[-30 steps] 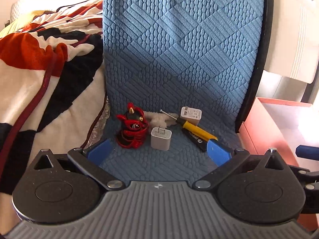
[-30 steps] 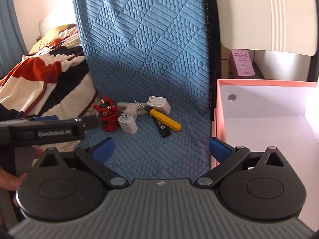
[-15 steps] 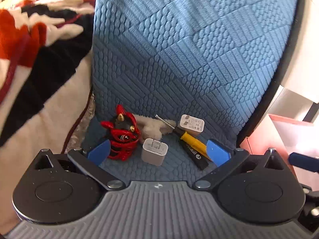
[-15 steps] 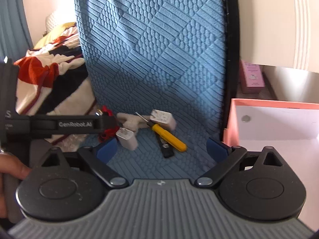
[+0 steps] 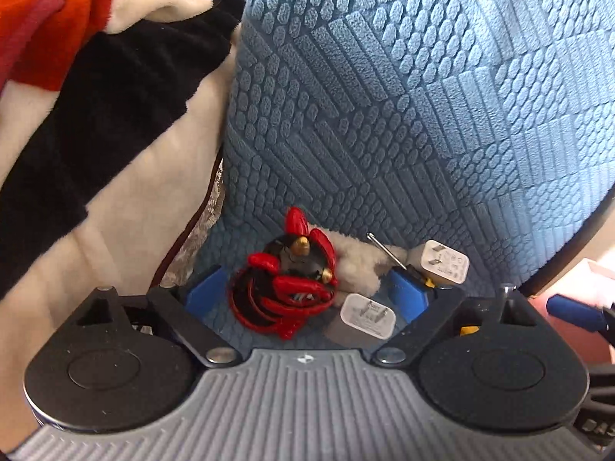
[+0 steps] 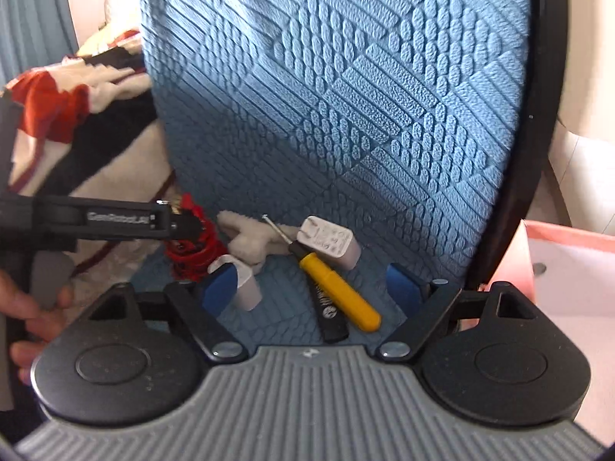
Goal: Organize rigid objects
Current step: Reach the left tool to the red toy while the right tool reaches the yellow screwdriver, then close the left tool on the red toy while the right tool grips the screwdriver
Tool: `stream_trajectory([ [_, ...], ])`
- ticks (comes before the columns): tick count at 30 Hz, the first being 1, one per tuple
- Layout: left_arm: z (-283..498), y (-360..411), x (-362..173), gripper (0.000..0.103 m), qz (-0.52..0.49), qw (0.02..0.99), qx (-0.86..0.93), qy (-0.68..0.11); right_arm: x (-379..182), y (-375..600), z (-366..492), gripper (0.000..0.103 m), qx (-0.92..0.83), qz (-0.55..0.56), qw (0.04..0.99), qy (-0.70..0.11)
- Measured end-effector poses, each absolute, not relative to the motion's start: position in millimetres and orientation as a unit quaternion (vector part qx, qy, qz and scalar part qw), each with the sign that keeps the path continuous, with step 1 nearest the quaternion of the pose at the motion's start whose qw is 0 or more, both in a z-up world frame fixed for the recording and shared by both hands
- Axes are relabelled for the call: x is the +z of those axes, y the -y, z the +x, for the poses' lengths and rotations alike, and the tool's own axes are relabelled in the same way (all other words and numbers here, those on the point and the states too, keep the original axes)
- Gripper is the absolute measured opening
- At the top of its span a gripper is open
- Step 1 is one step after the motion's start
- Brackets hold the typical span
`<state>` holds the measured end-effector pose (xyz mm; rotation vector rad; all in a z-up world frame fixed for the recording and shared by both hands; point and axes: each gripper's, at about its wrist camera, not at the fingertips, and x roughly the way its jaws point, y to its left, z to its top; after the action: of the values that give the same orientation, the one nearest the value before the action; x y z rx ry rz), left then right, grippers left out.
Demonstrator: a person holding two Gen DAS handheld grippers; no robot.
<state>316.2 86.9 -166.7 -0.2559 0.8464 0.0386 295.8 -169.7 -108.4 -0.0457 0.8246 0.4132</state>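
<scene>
On the blue textured mat (image 5: pixel 384 123) lie a red and black figurine (image 5: pixel 288 288), a white charger (image 5: pixel 365 317), a second white charger (image 5: pixel 444 263), a yellow-handled screwdriver (image 6: pixel 338 292), a black stick (image 6: pixel 330 319) and a white plush piece (image 5: pixel 353 265). My left gripper (image 5: pixel 305 294) is open, its blue fingers on either side of the figurine and the near charger. My right gripper (image 6: pixel 311 288) is open, its fingers on either side of the screwdriver and black stick. The left gripper also shows from the side in the right wrist view (image 6: pixel 115 219).
A red, black and cream blanket (image 5: pixel 96 115) lies left of the mat. A pink box (image 6: pixel 569 269) with a white inside stands at the right. The mat's black rim (image 6: pixel 530 134) curves between them.
Both grippers have moved forward and down toward the objects. The left gripper's fingers now sit around the figurine, the right gripper's around the screwdriver.
</scene>
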Motion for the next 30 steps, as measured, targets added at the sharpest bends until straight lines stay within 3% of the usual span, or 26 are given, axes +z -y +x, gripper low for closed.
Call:
stream_trajectory([
  [7,329.6,-87.3,-178.7,0.093,-0.122,0.901,0.028,-0.416,-145.3,162.0,333.5,0.086,0.196,-0.038,0.879,-0.433],
  [9,327.5,-89.8,-179.0,0.086,-0.122,0.906,0.038,-0.403,-156.7,160.3,343.8,0.085,0.194,-0.022,0.871,-0.451],
  [12,329.0,-94.0,-182.2,0.084,-0.12,0.908,0.047,-0.399,-168.8,157.7,354.6,0.084,0.2,0.003,0.853,-0.482],
  [15,335.4,-98.2,-192.0,0.084,-0.138,0.898,0.043,-0.416,-175.3,152.9,356.4,0.075,0.196,-0.015,0.851,-0.486],
  [17,338.5,-99.2,-197.4,0.074,-0.143,0.894,0.04,-0.422,-181.2,150.4,356.8,0.072,0.2,-0.028,0.845,-0.495],
  [19,338.7,-100.5,-203.0,0.065,-0.156,0.894,0.031,-0.42,-186.1,152.7,356.8,0.059,0.193,-0.023,0.841,-0.505],
  [22,335.3,-96.5,-204.8,0.063,-0.142,0.899,0.04,-0.411,-183.9,156.7,358.1,0.04,0.181,-0.013,0.841,-0.51],
  [30,316.0,-95.0,-194.4,0.063,-0.146,0.904,0.04,-0.4,-165.9,159.2,336.5,0.026,0.194,-0.046,0.836,-0.511],
])
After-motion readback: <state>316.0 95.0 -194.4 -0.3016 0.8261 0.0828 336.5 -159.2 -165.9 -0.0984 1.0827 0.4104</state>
